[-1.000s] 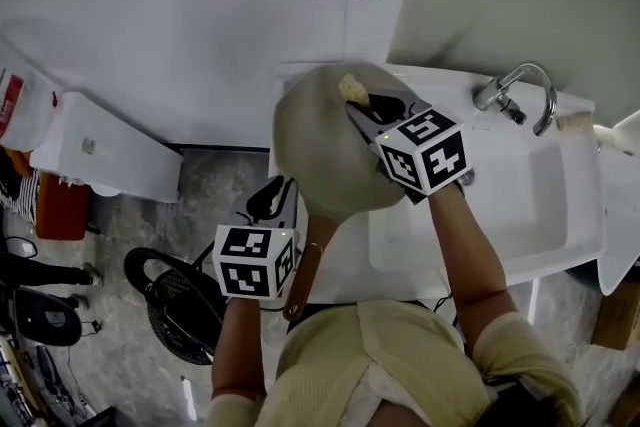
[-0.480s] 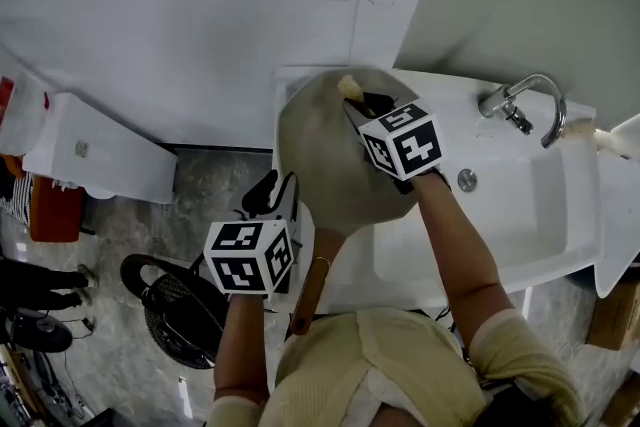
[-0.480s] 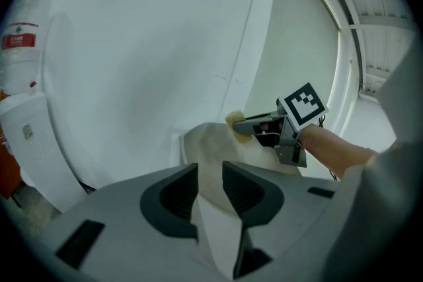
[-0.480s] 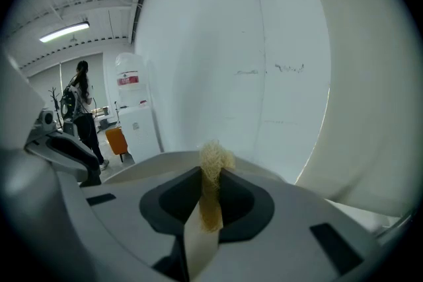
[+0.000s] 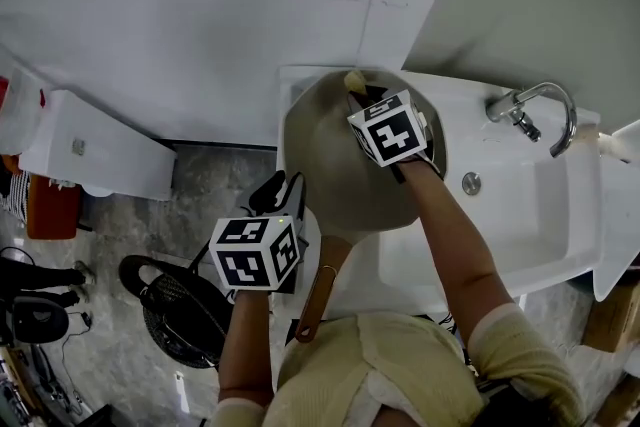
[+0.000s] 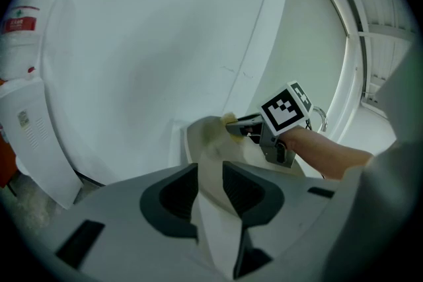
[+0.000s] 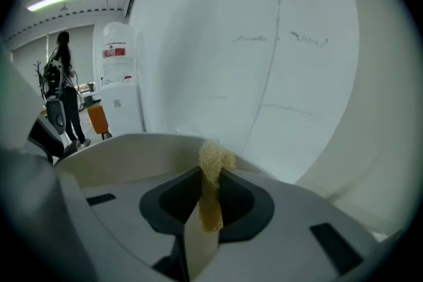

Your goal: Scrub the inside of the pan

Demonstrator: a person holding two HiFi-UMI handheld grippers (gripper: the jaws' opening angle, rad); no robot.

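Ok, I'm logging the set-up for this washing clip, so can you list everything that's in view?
pan: one, beige with a brown handle, held over the left end of the sink
scrubber: one, pale yellow, at the pan's far rim
sink: one, white, against the wall
tap: one, chrome, at the back of the sink
water cooler: one, white, on the floor left of the sink
round mesh thing: one, black, on the floor, perhaps a fan
bystander: one, dark clothes, far back in the room
left tool: one, grey with a marker cube, shut on the pan's handle
right tool: one, grey with a marker cube, shut on the scrubber
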